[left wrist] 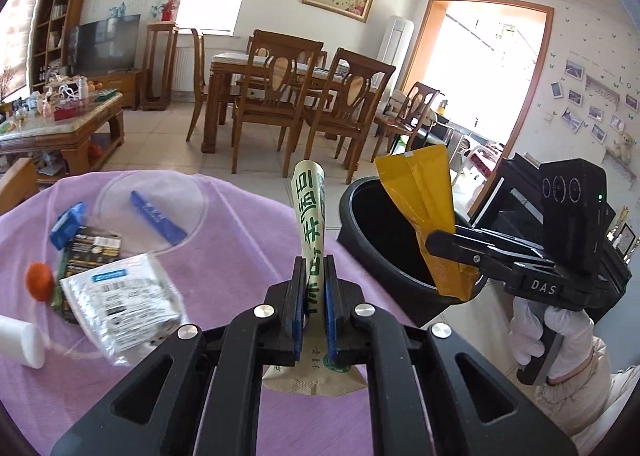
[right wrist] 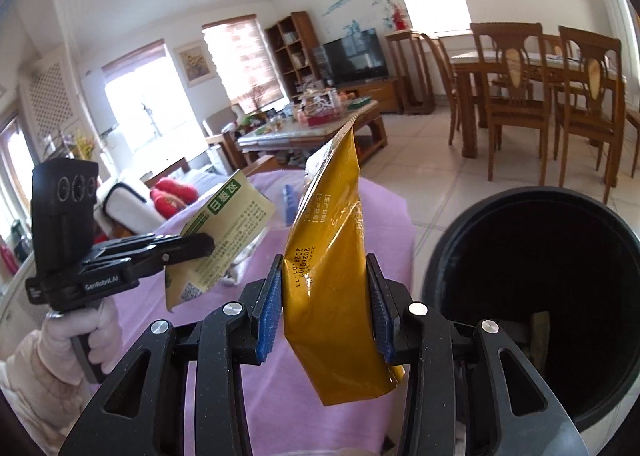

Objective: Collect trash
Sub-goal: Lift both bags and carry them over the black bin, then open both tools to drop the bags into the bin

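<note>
Left gripper (left wrist: 313, 276) jaws clamped, right gripper (right wrist: 326, 296) jaws gripping, gloved hands

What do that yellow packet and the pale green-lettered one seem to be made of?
The yellow packet looks like glossy plastic or foil film: bright glints, sharp creases, a printed date. The pale packet looks matte, perhaps paper or paper-faced film: no shine, soft curl, green print. Neither is certain from looks alone.

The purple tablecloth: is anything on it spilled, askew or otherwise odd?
Nothing is spilled. Litter lies in a loose heap at the left of the purple tablecloth: a clear plastic bag, blue wrappers and an orange ball. The bin stands upright at the table's edge.
</note>
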Motion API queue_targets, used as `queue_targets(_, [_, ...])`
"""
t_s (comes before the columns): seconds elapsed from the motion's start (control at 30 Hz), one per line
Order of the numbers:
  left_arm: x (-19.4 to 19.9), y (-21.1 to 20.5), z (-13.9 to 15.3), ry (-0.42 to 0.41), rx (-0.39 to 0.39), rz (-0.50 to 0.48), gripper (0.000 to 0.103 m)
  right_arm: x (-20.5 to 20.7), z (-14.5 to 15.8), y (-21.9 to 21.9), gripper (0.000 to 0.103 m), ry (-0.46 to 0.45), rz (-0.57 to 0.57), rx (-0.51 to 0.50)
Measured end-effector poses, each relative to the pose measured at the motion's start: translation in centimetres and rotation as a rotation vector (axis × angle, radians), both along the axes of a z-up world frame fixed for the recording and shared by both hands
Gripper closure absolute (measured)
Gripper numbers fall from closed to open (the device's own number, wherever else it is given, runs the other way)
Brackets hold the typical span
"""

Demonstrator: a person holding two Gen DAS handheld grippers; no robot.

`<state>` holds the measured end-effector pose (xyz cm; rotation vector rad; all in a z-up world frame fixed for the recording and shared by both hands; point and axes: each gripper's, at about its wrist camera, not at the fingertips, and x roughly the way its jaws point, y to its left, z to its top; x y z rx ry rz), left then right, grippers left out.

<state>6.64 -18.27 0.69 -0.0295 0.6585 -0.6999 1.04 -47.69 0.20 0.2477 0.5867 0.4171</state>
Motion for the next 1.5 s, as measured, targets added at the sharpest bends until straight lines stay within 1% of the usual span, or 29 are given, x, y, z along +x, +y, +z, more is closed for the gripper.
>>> queue_targets(0.17, [0.9,-5.6,0.1,0.009,-0.035,-0.075,0.094,-1.0,-0.8,-5.8,0.064,-0.005,-0.11,0.038])
queue_targets(0.33, [1.3,-10.4,-0.6,0.029,-0.055,-0.143,0.094,-1.9,-2.1,-11.2,0.064,0.0,-0.198,0.082])
queue_targets(0.47, [1.6,-13.5,-1.4,0.048,-0.062,-0.18,0.094,-2.2,-3.3,-14.0,0.064,0.009,-0.248,0.107])
queue_targets(0.67, [2.2,-16.4,-2.7,0.062,-0.037,-0.203,0.094,-2.6,-5.2,-17.6,0.064,0.027,-0.31,0.147])
queue_targets(0.83, [2.3,-17.9,-3.9,0.074,-0.005,-0.217,0.094,-3.0,-6.7,-18.7,0.064,0.045,-0.337,0.161])
queue_targets(1.0, [2.5,-18.5,-4.7,0.086,0.028,-0.221,0.093,-2.8,-7.8,-19.3,0.064,0.058,-0.355,0.18])
queue_targets(1.3, [1.7,-19.1,-5.0,0.043,0.072,-0.225,0.093,-2.2,-8.7,-19.2,0.064,0.074,-0.365,0.194])
queue_targets(1.5, [1.4,-19.4,-5.2,0.025,0.093,-0.226,0.092,-1.0,-8.4,-19.2,0.062,0.081,-0.366,0.198])
